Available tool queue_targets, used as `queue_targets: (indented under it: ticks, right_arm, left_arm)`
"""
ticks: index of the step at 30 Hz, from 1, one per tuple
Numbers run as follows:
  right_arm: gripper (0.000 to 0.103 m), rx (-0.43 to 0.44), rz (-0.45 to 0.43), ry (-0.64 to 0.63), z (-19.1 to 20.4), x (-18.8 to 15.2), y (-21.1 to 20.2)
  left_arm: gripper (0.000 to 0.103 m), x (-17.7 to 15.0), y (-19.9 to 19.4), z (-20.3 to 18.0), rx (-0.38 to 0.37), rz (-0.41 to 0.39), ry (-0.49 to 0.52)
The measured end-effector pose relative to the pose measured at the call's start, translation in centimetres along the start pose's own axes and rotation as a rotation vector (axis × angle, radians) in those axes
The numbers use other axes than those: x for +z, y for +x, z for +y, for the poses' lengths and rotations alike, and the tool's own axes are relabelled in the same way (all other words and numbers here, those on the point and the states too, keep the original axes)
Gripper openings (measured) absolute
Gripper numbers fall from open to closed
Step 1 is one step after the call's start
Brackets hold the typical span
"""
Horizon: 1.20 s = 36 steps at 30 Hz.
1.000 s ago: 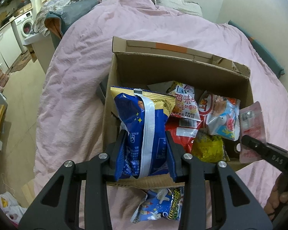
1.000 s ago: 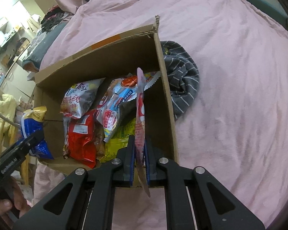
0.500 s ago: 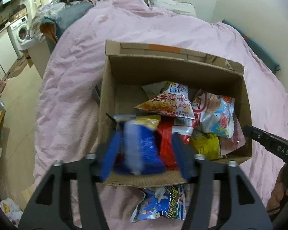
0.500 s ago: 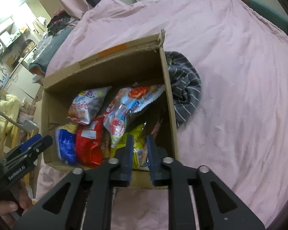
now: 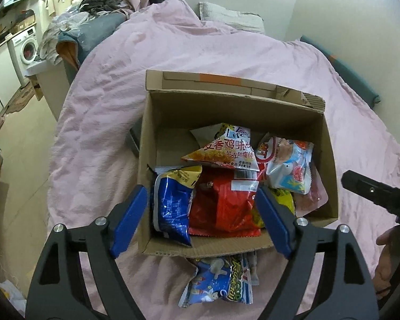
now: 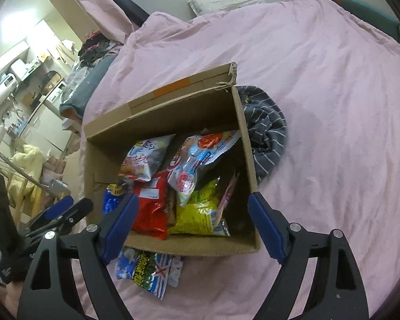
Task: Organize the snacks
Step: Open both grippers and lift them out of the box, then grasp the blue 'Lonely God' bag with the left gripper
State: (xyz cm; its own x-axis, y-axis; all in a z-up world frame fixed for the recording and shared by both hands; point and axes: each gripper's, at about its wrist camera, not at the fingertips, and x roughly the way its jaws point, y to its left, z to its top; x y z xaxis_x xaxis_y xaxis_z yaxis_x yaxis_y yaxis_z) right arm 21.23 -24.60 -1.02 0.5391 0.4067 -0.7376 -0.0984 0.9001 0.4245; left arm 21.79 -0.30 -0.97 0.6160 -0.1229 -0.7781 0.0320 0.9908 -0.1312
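An open cardboard box (image 5: pixel 226 101) (image 6: pixel 160 122) sits on the pink bed with several snack bags inside. A blue bag (image 5: pixel 172 208) (image 6: pixel 110 200) lies at its front left, beside a red bag (image 5: pixel 221 208) (image 6: pixel 152 208). A thin pink packet (image 5: pixel 316 194) (image 6: pixel 228 194) leans by the right wall, next to a yellow bag (image 6: pixel 197 210). My left gripper (image 5: pixel 200 194) hovers over the box's near side, jaws opening, pads touching nothing. My right gripper (image 6: pixel 193 197) does the same, jaws opening and empty. A blue starry bag (image 5: pixel 221 280) (image 6: pixel 146 269) lies on the bed in front of the box.
A grey striped cloth (image 6: pixel 266 133) is bunched against the box's right side, and a dark object (image 5: pixel 134 138) sits at its left. A pillow (image 5: pixel 232 17) lies at the bed's far end. The bed edge drops to the floor at left, near a washing machine (image 5: pixel 26 48).
My left gripper let go of the blue bag, which dropped into the box. My right gripper released the pink packet into the box. Both jaws spread wide and drew back a little.
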Motion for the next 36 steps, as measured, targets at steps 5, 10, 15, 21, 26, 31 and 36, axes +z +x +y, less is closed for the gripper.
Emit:
queue_targets:
  ticks: [5, 10, 15, 21, 26, 31, 36]
  right_arm:
    - [0.087, 0.007, 0.0, -0.006, 0.5, -0.8, -0.8]
    - [0.087, 0.012, 0.002, 0.003, 0.7, -1.9, -1.4]
    - [0.087, 0.015, 0.019, 0.009, 0.9, -3.8, -1.8]
    - [0.087, 0.017, 0.032, 0.018, 0.9, -5.6, -2.3]
    - [0.092, 0.009, 0.044, 0.032, 0.7, -7.0, -2.3]
    - [0.096, 0.011, 0.094, 0.037, 0.0, -7.9, -1.5]
    - [0.096, 0.0, 0.152, 0.057, -1.1, -9.2, -0.4]
  left_arm:
    - [0.081, -0.1, -1.6, 0.5, -0.012, -0.017, -0.015]
    - [0.081, -0.8, -3.6, 1.2, -0.016, -0.051, -0.031]
    - [0.081, -2.2, -4.6, 1.4, -0.007, -0.039, -0.034]
    - [0.081, -4.0, -5.4, 1.6, -0.013, -0.024, -0.037]
    - [0.099, -5.7, -4.7, 1.4, -0.024, 0.047, -0.033]
    - [0.099, -7.3, -3.5, 0.7, -0.013, 0.112, -0.004]
    - [0.099, -7.6, -1.8, 1.4, 0.008, 0.177, -0.039]
